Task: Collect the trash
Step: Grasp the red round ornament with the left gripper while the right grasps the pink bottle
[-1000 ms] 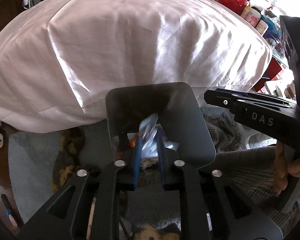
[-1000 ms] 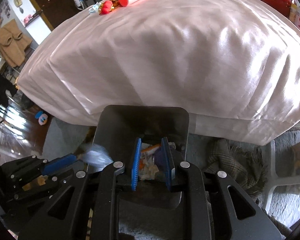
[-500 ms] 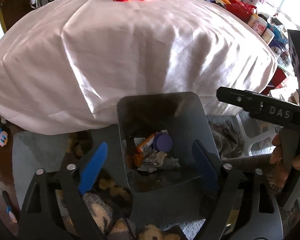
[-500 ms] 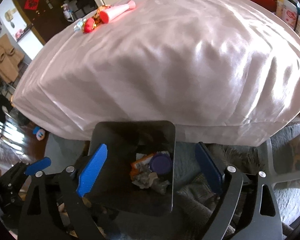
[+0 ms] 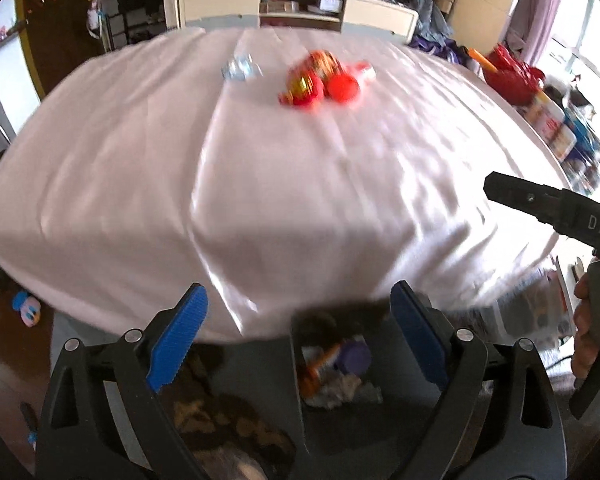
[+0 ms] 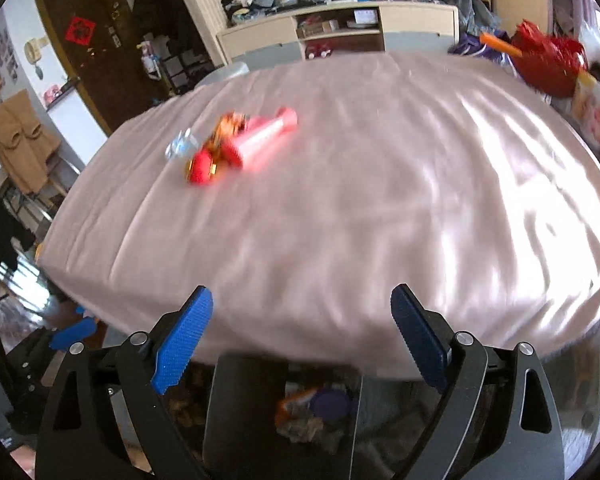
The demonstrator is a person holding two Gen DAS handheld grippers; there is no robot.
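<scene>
A dark trash bin [image 5: 300, 344] stands on the floor at the table's near edge, holding an orange wrapper, a purple lid [image 5: 354, 356] and crumpled scraps; it also shows in the right wrist view [image 6: 244, 396]. My left gripper [image 5: 296, 336] is open and empty above the bin. My right gripper [image 6: 300, 336] is open and empty, also above the bin. On the pink tablecloth [image 5: 260, 168] lie a red-gold wrapper [image 5: 306, 84], a red-capped pink tube [image 5: 346, 84] and a clear crumpled wrapper [image 5: 238, 68]. They also show in the right wrist view, wrapper [image 6: 204, 164] and tube [image 6: 264, 134].
The right gripper's body [image 5: 556, 212] shows at the right of the left wrist view. Red bags and bottles [image 6: 548, 64] crowd the table's right side. A low cabinet [image 6: 336, 36] stands behind the table. A small toy [image 5: 28, 310] lies on the floor at left.
Both grippers opened over the bin, and the left one dropped its crumpled wrapper in. Both then lifted and tilted up toward the tabletop.
</scene>
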